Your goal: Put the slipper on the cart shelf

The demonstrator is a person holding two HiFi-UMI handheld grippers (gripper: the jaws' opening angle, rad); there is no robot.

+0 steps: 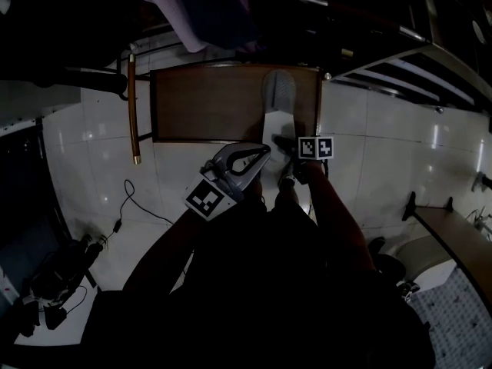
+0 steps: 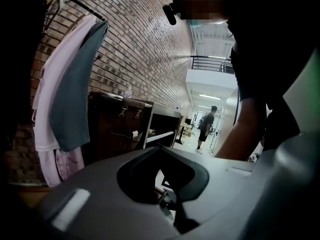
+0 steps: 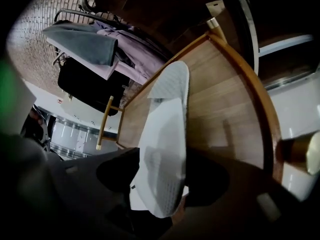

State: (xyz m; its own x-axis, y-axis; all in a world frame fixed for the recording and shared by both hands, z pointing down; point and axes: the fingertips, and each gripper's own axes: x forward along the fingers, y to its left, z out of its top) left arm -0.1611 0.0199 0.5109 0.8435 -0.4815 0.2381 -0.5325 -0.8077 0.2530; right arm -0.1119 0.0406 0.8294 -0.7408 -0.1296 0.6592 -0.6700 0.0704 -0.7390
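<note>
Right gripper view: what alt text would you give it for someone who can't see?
A white slipper rests toe-first on a wooden cart shelf, its heel end between the right gripper's dark jaws. The shelf has a brass-coloured rail, and grey and lilac clothes hang before a brick wall behind.

A: What is the slipper (image 3: 162, 134) made of?
B: Matt white cloth; you can see a fine waffle texture. The cart shelf (image 3: 225, 104) under it is smooth brown wood, its frame (image 1: 134, 114) shiny and brass-coloured.
A: And at your nine o'clock?
B: Glossy white floor tiles (image 1: 84, 141), catching the light. At twelve o'clock hang soft cloth garments (image 2: 75, 94), grey and pale pink, before a rough brick wall (image 2: 145, 44).
</note>
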